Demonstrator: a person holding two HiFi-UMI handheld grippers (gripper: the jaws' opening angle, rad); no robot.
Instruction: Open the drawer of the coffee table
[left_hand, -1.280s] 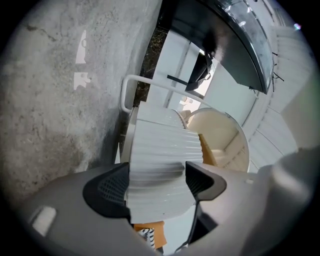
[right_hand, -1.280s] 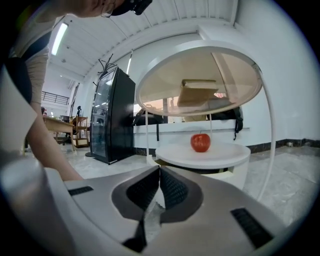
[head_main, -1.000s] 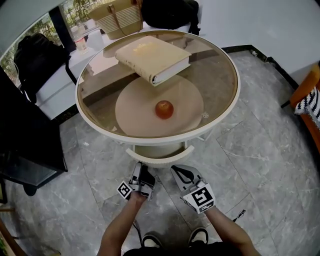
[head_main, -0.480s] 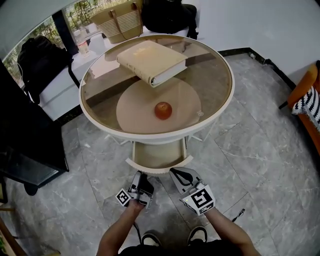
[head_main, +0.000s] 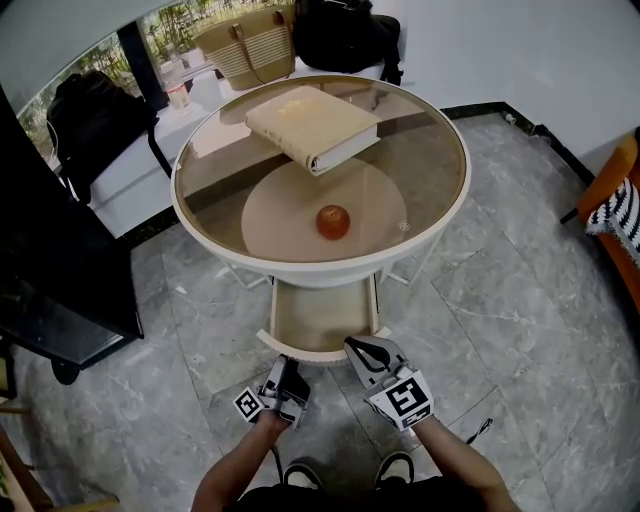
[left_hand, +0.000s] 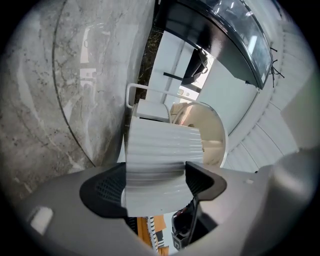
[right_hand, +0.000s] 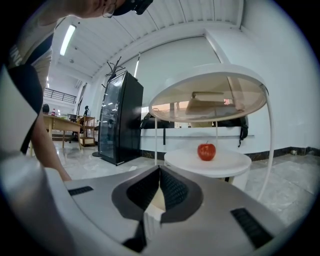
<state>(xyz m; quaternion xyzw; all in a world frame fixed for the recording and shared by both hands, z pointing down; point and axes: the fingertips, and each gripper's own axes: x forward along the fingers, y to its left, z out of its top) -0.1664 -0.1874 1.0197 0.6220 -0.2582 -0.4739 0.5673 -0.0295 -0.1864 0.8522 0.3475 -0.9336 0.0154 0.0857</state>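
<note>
Above the marble floor, the drawer stands far out from under the glass surface, left gripper and right gripper each clamped on its front, so opening looks almost finished.

grey marble tiles cover the floor, meeting a white wall with black skirting at upper right. a tall black cabinet fills the left edge, an orange chair the right edge. a window showing greenery sits upper left. a strip light glows on the slatted ceiling.
</note>
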